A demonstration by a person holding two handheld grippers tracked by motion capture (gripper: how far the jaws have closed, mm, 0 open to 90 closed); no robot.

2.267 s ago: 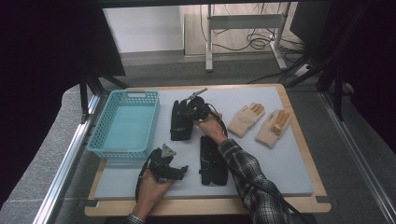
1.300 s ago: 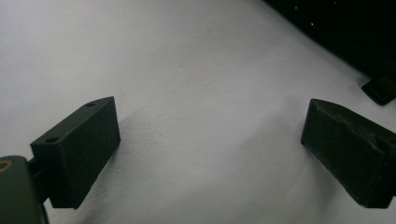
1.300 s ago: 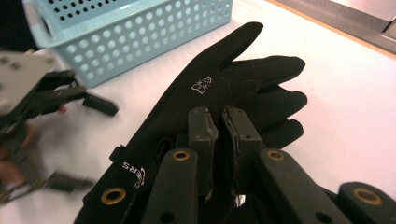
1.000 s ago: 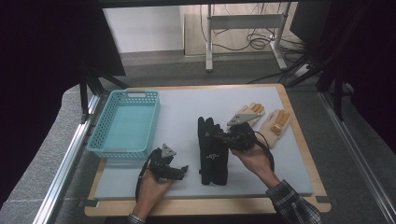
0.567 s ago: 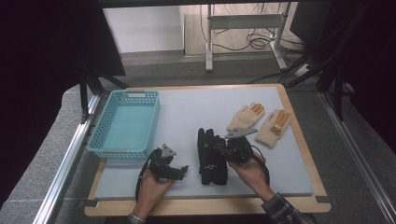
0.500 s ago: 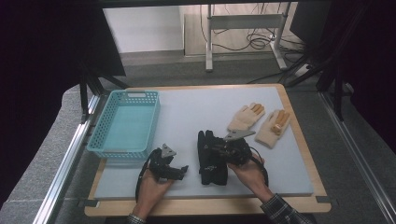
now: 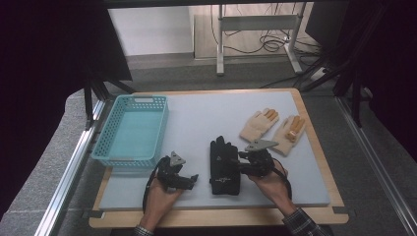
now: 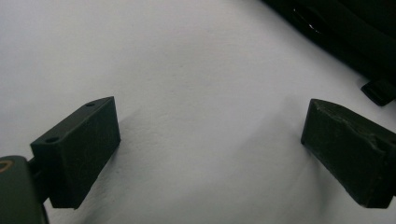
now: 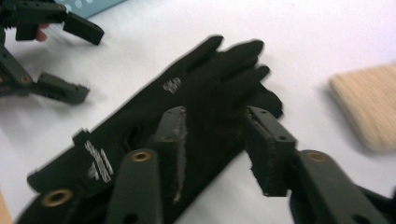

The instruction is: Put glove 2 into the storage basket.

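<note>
High view, black gloves [image 7: 223, 161]: soft, light, floppy; pinch at the cuff.
Right claw [image 9: 212, 140]: jaws just widening, straddling gloves, unclamped.
Left claw [image 8: 210, 154]: apart, empty.

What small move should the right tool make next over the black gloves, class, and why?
Probably lift the right tool straight up and clear. Its jaws have just been opening and now stand apart over the black gloves, which lie stacked flat on the table, so the placing looks done. The left tool rests open beside them, and the tan gloves lie farther back.
</note>
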